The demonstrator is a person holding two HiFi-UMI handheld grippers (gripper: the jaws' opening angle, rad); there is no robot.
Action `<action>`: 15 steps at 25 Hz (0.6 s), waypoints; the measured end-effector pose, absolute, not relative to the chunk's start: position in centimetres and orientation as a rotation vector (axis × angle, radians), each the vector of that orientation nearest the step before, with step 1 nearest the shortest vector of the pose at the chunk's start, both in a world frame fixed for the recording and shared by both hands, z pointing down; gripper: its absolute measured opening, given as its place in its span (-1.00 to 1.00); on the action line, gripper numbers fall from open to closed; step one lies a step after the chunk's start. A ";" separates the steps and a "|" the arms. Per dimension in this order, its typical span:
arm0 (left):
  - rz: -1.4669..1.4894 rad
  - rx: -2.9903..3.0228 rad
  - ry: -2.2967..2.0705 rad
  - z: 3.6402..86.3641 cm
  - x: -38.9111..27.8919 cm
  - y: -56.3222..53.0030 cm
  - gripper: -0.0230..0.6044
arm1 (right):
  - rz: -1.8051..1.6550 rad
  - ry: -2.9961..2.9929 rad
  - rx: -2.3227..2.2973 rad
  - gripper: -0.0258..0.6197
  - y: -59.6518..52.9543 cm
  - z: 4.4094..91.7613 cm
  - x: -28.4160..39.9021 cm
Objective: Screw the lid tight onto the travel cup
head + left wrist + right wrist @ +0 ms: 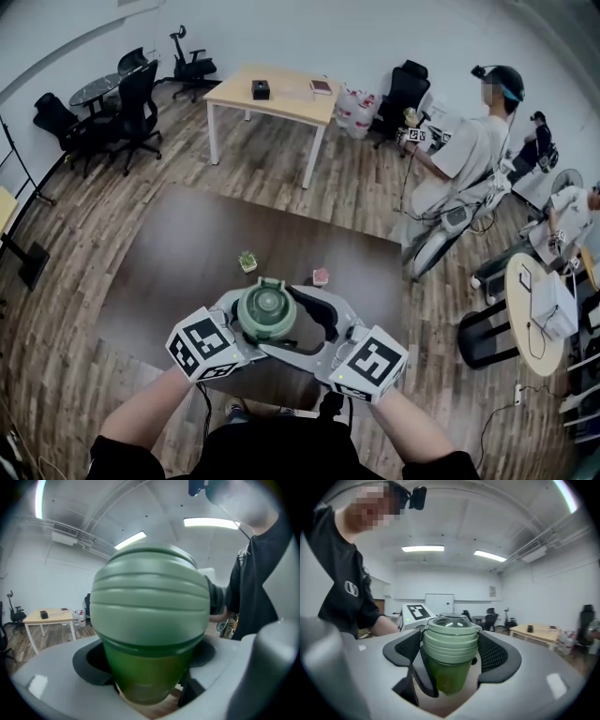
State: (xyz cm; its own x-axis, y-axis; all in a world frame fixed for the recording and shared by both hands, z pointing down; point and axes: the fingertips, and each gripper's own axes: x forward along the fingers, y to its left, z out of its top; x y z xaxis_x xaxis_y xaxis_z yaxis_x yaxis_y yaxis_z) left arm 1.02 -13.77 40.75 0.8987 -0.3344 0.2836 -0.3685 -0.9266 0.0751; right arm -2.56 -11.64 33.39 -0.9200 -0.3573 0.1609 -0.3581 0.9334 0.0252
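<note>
Travel cup, green translucent plastic, is held off the dark brown worktop between both grippers, close in front of the person and above the near edge. The ribbed pale green lid with a clear dome top sits on the cup mouth. Left gripper: jaws clenched on the cup body just below the lid, with the cup filling the gap. Right gripper: dark mesh-padded jaws clamped on the lid's ribbed sides, one pad on each side. The two grippers come in from opposite sides, with their marker cubes toward the person. A small green potted plant and a small pink object sit on the worktop beyond the cup, apart from each other.
</note>
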 end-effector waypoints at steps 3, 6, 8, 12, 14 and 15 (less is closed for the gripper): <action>0.428 2.930 -0.654 41.0 0.9 -14.8 0.39 | 0.025 -2.814 0.981 0.31 -12.2 33.7 -2.7; 0.418 2.923 -0.649 40.9 1.4 -14.8 0.39 | 0.020 -2.775 1.153 0.31 -12.1 33.6 -2.5; 0.391 2.914 -0.605 40.7 1.5 -14.7 0.39 | 0.002 -2.825 1.111 0.31 -11.8 33.0 -2.4; 0.370 2.931 -0.399 40.7 1.3 -12.9 0.39 | 0.008 -2.977 0.807 0.31 -11.1 31.6 -1.2; 0.407 2.963 -0.254 40.5 1.7 -11.3 0.40 | 0.024 -3.023 0.485 0.32 -10.6 31.7 -0.8; 0.445 2.979 -0.194 40.7 2.0 -10.5 0.40 | 0.012 -3.026 0.307 0.32 -10.1 31.9 -0.8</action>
